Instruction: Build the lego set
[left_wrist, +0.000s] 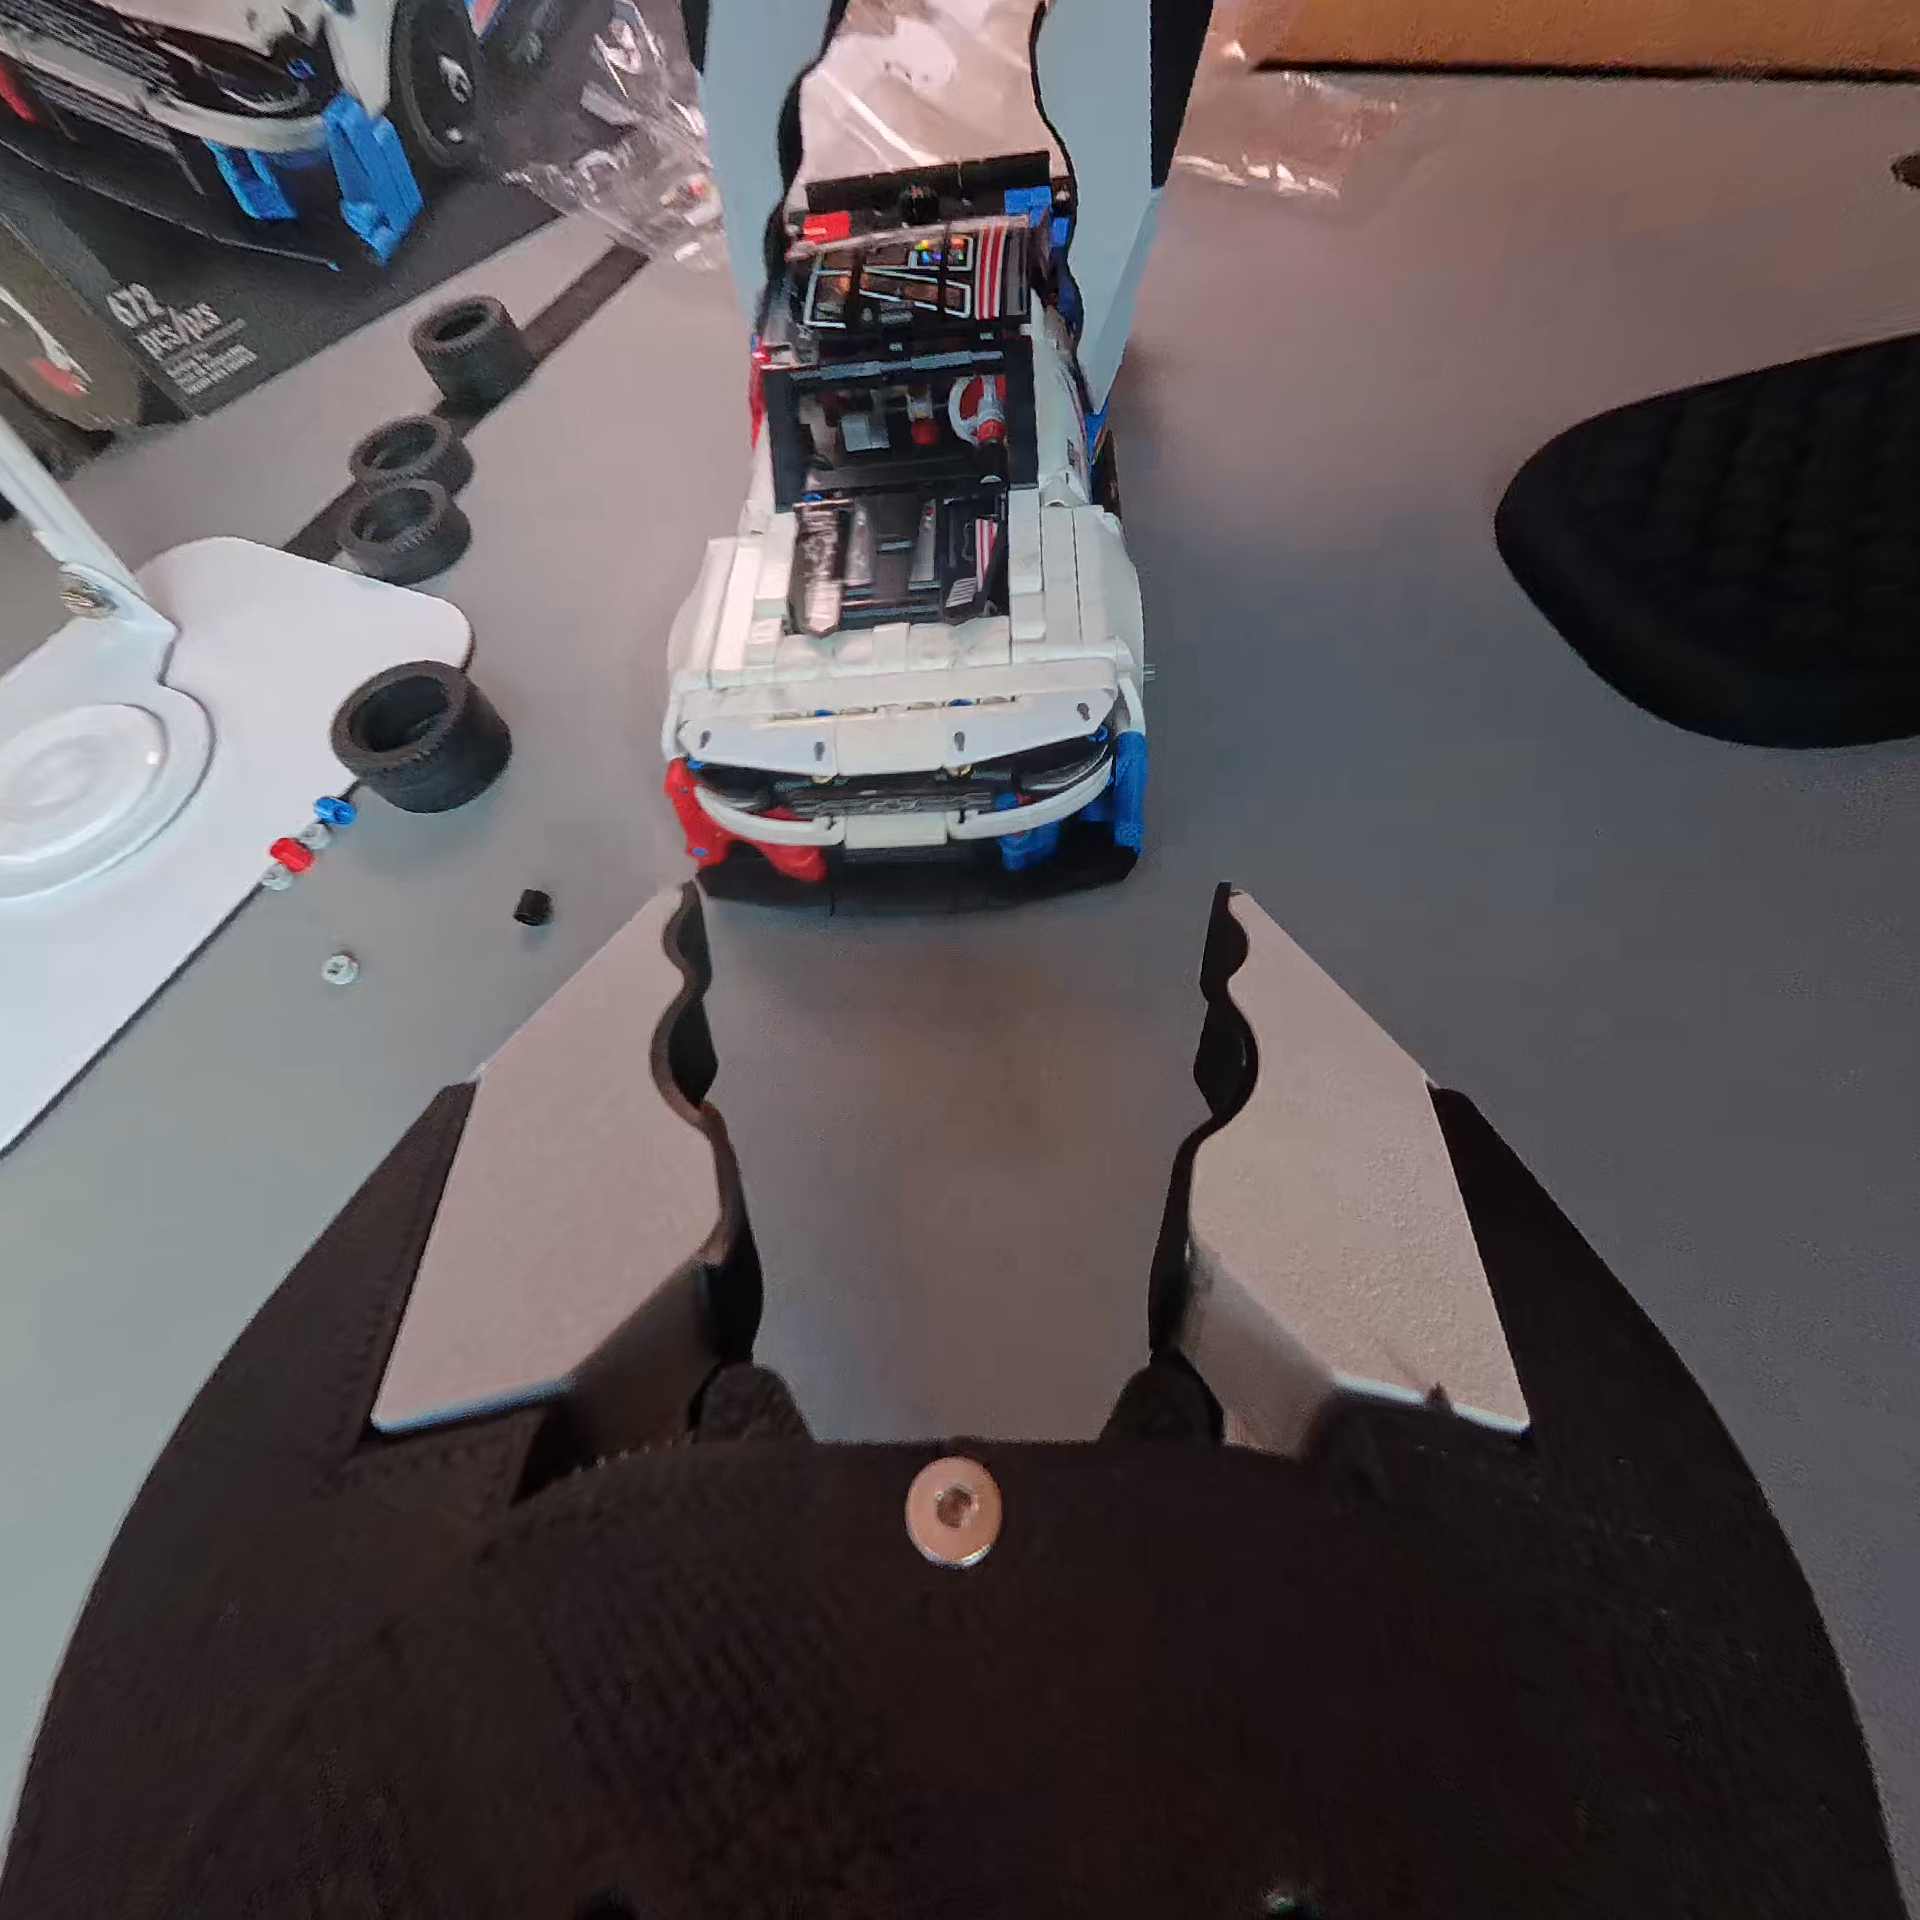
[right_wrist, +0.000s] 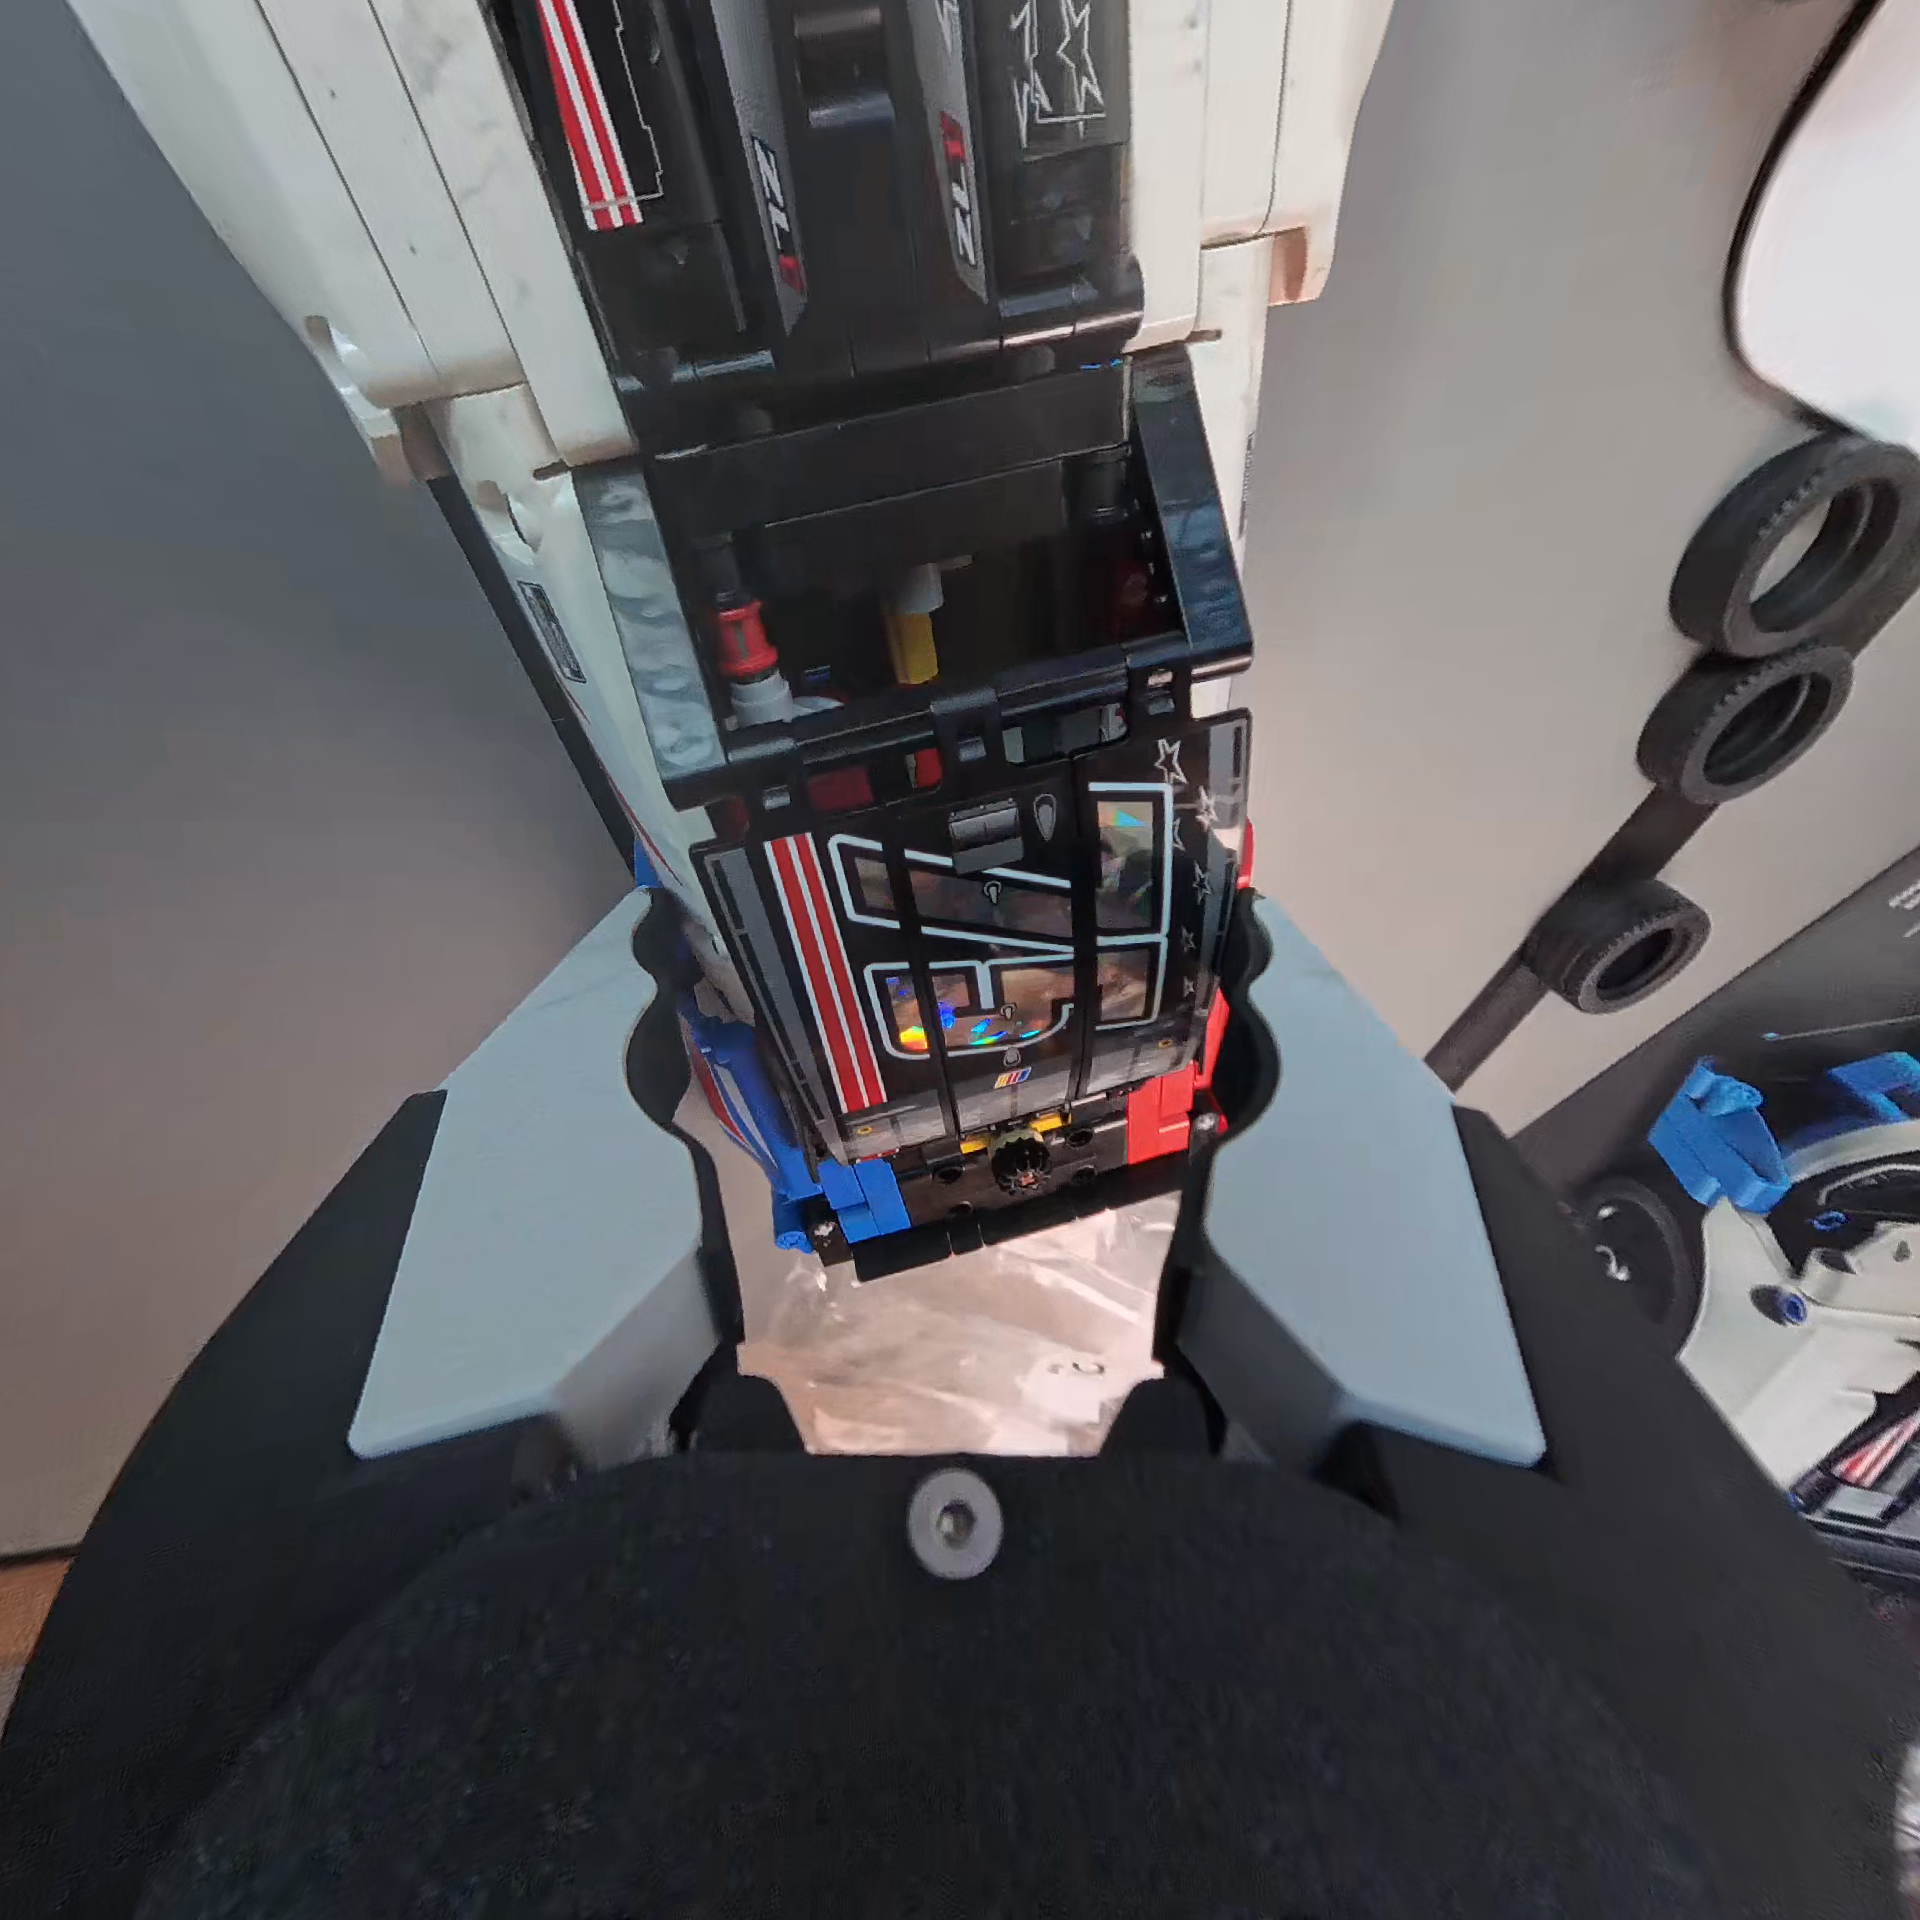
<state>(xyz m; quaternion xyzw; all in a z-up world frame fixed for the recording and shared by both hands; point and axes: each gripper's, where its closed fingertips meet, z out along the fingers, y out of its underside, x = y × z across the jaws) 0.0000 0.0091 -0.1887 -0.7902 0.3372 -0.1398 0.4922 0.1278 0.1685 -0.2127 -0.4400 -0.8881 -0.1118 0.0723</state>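
The lego car (left_wrist: 904, 582) is sitting on the grey table (left_wrist: 1351, 935), its white nose with one red and one blue corner pointing at the left gripper (left_wrist: 956, 914). That gripper's fingers are spreading wide with only bare table between them, just short of the bumper. The right gripper (right_wrist: 951, 997) is reaching in from the far end, and its fingers (right_wrist: 665, 997) are pressing against both sides of the car's rear, pinching it beside the black roof panel (right_wrist: 987, 935), which is carrying stickers with red and white stripes, a shiny outlined numeral and small stars (the hood slats are wearing lettered stickers too). The cabin is standing open, showing red, yellow and white pins inside.

Four loose black tyres (left_wrist: 426, 732) are lying to the left of the car, well apart from it, one of them partly on a white stand base (left_wrist: 260, 644). A few tiny red, blue and clear pieces (left_wrist: 301, 842) are scattering near that base. The printed set box (left_wrist: 156, 260) is lying at the far left, crumpled clear plastic bags (left_wrist: 644, 135) are lying behind the car, and a dark mesh cushion (left_wrist: 1745, 540) is occupying the right edge.
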